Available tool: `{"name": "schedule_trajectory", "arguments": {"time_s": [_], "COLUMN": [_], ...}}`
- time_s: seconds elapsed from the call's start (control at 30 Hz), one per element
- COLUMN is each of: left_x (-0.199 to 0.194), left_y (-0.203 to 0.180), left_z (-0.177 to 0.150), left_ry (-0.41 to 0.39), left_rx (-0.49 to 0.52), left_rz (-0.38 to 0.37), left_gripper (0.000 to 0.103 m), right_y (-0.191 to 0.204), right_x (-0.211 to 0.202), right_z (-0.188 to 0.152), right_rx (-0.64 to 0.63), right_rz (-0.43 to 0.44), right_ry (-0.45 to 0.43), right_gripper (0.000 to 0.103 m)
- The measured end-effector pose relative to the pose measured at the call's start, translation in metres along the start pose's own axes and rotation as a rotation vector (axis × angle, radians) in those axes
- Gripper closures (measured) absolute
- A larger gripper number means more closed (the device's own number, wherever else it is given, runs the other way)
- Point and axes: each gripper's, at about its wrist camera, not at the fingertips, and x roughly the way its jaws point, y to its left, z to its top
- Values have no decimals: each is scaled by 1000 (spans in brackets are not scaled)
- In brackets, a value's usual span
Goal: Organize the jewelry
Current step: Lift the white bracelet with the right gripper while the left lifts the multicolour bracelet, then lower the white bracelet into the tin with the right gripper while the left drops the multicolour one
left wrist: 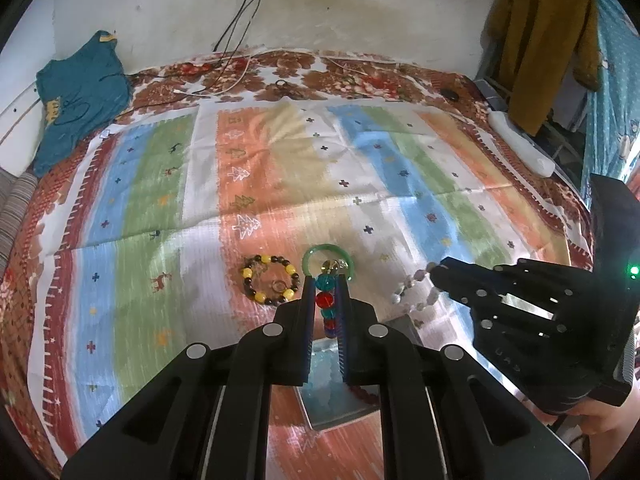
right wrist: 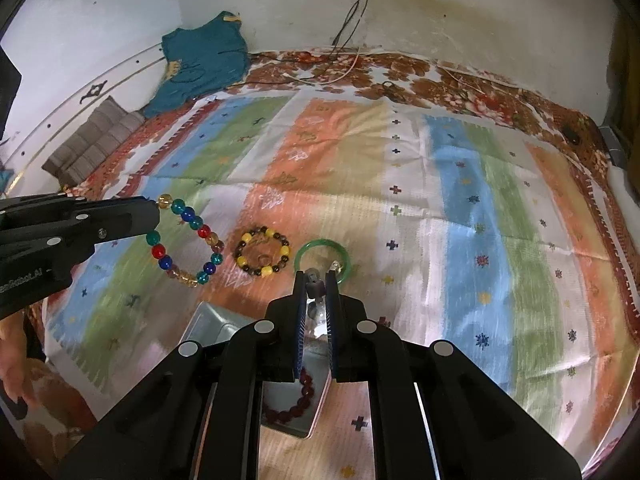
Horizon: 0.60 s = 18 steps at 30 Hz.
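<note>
My left gripper is shut on a multicoloured glass bead bracelet, which hangs in the air in the right wrist view. My right gripper is shut on a pale bead bracelet, seen dangling in the left wrist view. A yellow-and-dark bead bracelet and a green bangle lie on the striped cloth. A metal tin below my grippers holds a dark red bead bracelet.
The striped cloth covers a bed with a floral sheet. A teal garment and charging cables lie at the far edge by the wall. Hanging clothes stand at the right.
</note>
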Motion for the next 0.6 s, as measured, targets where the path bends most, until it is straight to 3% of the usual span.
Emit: {"name": "schedule_trajectory", "arguments": {"time_s": [0.6], "left_x": [-16], "left_y": [-14], "left_z": [-28], "left_ry": [-2], "left_rx": [26], "left_rz": [-21], "left_gripper": [94], "right_y": [17], "right_x": [-14], "right_z": [-26], "right_rx": [-29], "right_rz": [30], "right_ry": [12], "right_gripper": [93]}}
